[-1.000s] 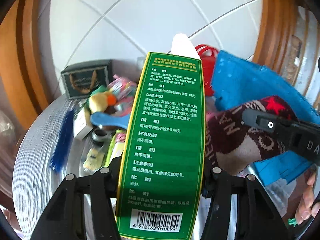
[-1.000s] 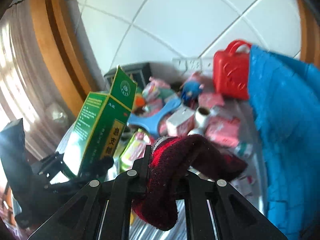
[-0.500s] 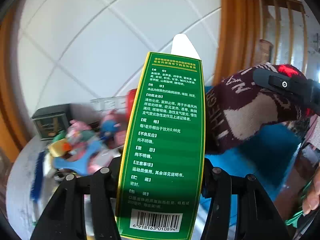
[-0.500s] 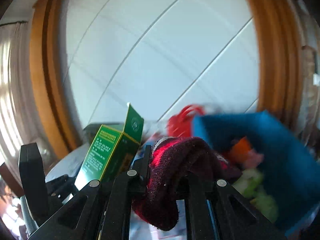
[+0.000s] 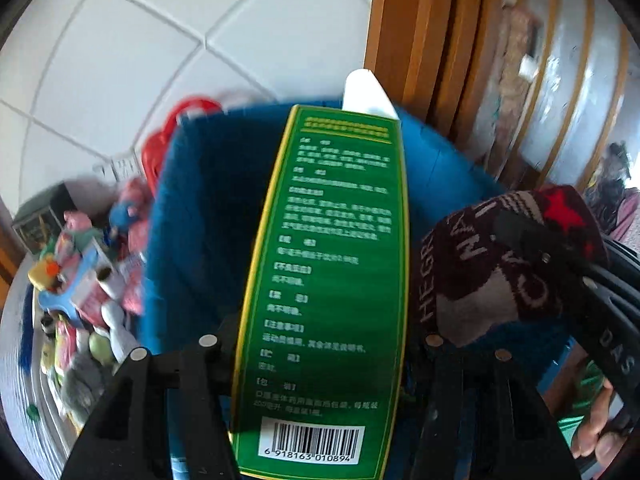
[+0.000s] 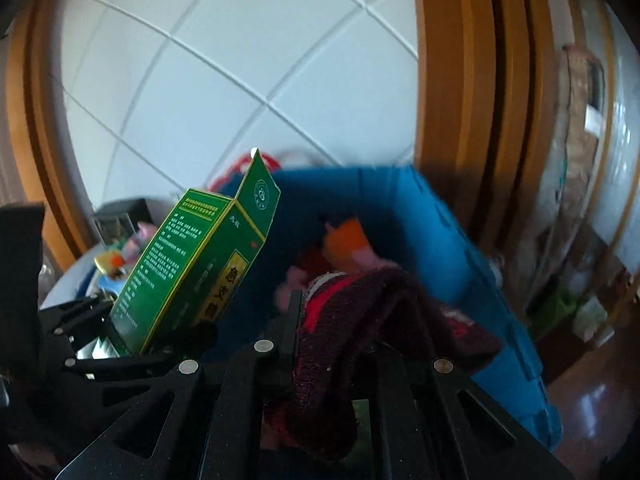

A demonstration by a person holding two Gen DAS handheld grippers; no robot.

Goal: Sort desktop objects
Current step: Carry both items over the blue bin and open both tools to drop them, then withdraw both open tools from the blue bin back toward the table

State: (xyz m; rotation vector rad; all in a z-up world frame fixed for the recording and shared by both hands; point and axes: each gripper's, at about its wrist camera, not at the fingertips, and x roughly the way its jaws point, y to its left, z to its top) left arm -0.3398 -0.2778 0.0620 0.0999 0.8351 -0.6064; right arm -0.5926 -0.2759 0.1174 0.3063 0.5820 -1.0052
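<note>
We find the green carton (image 5: 324,280) clamped upright between the jaws of the left gripper (image 5: 316,344), poised over the open blue bin (image 6: 452,224). The right gripper (image 6: 332,344) is closed on a dark red knitted sock (image 6: 356,320), also over the bin, beside the carton. We judge each should be lowered inside the walls before release, one at a time, clear of the orange toy (image 6: 344,240) already inside.
</note>
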